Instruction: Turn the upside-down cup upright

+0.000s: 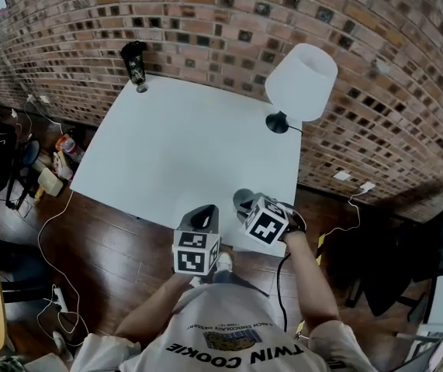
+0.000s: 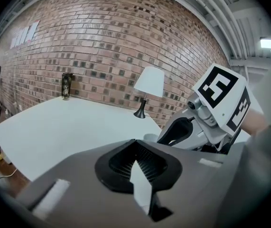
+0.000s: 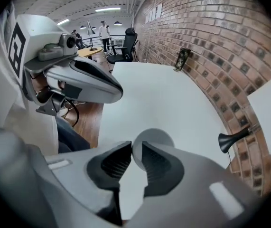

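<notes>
A small grey cup [image 1: 242, 199] stands near the front right edge of the white table [image 1: 182, 146]. In the right gripper view its round top [image 3: 155, 137] lies just beyond the jaws; whether that is the mouth or the base I cannot tell. My right gripper [image 3: 134, 152] points steeply down at the cup's near side, with a narrow gap between its jaws and the cup's edge in that gap. The pads do not seem to press on it. My left gripper [image 2: 136, 144] hovers just left of the cup over the table's front edge, fingertips together and holding nothing.
A white-shaded lamp [image 1: 301, 81] on a black base [image 1: 277, 122] stands at the table's far right. A dark bottle [image 1: 135, 64] sits at the far left corner by the brick wall. Cables and bags [image 1: 54, 169] lie on the wooden floor to the left.
</notes>
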A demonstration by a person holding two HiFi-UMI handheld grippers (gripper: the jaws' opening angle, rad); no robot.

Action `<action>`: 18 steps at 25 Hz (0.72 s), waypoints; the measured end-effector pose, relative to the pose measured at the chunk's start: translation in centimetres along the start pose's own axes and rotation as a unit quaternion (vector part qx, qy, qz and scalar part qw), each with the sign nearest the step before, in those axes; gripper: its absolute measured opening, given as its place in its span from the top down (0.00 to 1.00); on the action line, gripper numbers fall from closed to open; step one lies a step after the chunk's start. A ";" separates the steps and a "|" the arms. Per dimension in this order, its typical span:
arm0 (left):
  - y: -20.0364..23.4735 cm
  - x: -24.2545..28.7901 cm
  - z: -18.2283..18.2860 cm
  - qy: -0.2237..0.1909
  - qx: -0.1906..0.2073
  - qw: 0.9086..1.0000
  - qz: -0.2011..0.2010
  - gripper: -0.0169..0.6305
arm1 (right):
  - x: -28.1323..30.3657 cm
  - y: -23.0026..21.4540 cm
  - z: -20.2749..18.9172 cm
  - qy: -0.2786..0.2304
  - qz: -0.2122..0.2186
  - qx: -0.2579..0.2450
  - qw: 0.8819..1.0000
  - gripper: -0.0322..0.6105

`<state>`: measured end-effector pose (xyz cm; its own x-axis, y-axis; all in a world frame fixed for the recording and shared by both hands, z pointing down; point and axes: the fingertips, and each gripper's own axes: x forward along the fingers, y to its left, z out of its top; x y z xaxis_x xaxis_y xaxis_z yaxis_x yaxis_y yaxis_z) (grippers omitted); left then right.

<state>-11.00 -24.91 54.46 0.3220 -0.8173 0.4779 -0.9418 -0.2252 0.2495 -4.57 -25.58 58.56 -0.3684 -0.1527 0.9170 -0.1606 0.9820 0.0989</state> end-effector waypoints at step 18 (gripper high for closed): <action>-3.5 -3.0 -0.6 -0.017 0.014 0.999 -0.034 0.97 | -5.9 3.9 1.5 -0.242 -0.049 0.227 0.942 0.88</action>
<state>-8.63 -21.38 52.69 0.3817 -0.8174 0.4315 -0.9206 -0.2946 0.2563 -4.35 -21.06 52.95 -0.6883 -0.3798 0.6181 -0.5495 0.8292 -0.1024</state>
